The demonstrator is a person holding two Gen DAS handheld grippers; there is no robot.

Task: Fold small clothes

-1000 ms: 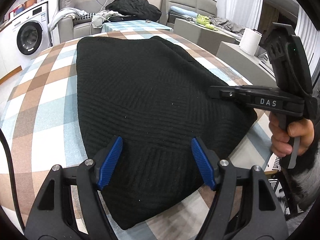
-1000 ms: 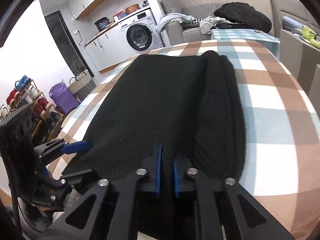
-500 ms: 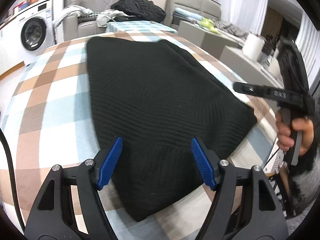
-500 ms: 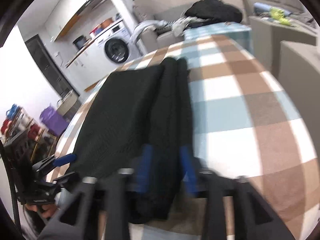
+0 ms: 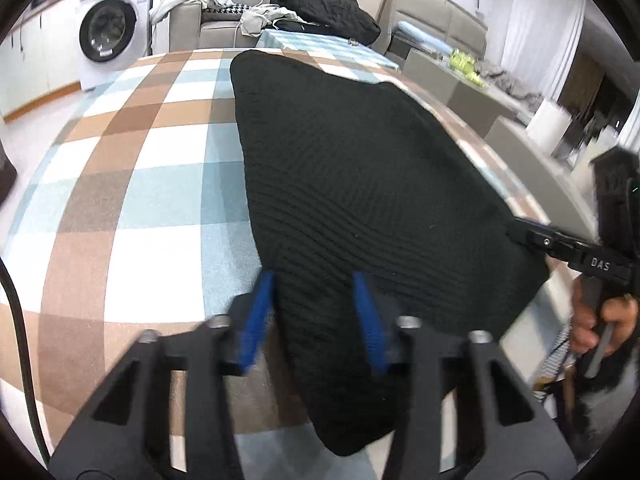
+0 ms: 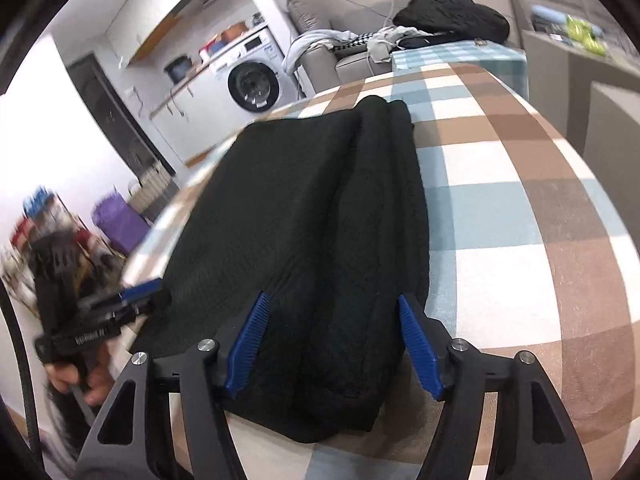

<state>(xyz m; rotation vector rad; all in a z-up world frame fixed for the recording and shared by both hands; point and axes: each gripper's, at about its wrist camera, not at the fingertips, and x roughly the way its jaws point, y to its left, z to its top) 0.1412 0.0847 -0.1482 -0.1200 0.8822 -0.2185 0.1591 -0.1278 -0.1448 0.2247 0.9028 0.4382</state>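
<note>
Black ribbed knit garment (image 5: 360, 200) lies folded lengthwise on the checked brown, blue and white tablecloth of the table (image 5: 152, 184), near end overhanging the front edge a little. A second ago the right gripper (image 6: 336, 344) was clamped on that near end; now its jaws are opening, blue pads clear of the cloth either side of the thick folded edge, so it has let go. Left gripper (image 5: 316, 316) stood wide a second ago and has slid to the garment's left edge; its jaws are closing with the near left corner between them, pads not yet pressing, blurred. Judgement: lengthwise fold is laid down, left side is re-gripping for the next fold
</note>
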